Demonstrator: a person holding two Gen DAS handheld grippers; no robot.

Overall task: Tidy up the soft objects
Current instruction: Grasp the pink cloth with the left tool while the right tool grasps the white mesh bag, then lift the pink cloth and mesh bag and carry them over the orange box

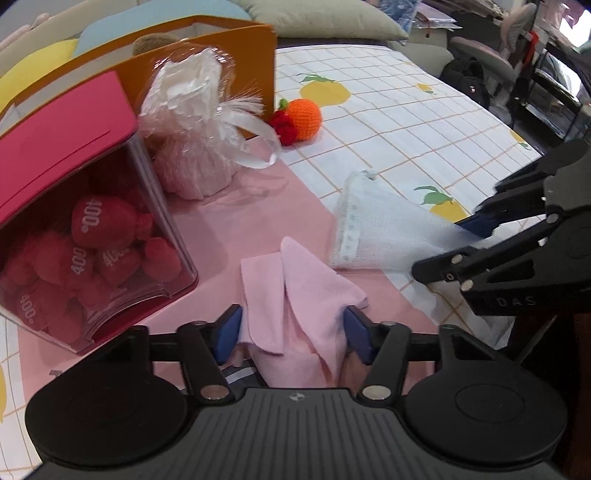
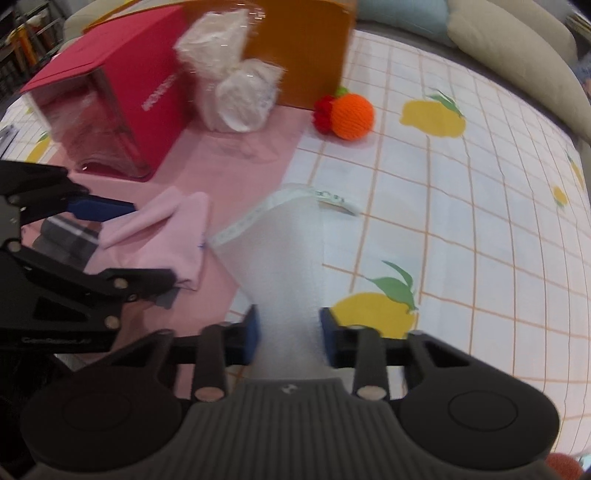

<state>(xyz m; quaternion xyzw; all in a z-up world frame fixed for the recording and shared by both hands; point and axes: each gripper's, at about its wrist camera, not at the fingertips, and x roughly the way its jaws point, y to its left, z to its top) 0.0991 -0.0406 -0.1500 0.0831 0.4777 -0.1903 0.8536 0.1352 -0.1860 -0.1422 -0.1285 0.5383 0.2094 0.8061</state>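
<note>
My left gripper is shut on a pink cloth and holds it over a pink mat; the cloth also shows in the right wrist view. My right gripper is shut on a white mesh cloth, which hangs over the mat's right edge; it also shows in the left wrist view. The right gripper shows at the right of the left wrist view, the left gripper at the left of the right wrist view.
A red box with a clear side holds several red pouches. Behind it stand an orange box and a clear-wrapped white bundle. A knitted orange ball lies on the fruit-print sheet. Cushions lie beyond.
</note>
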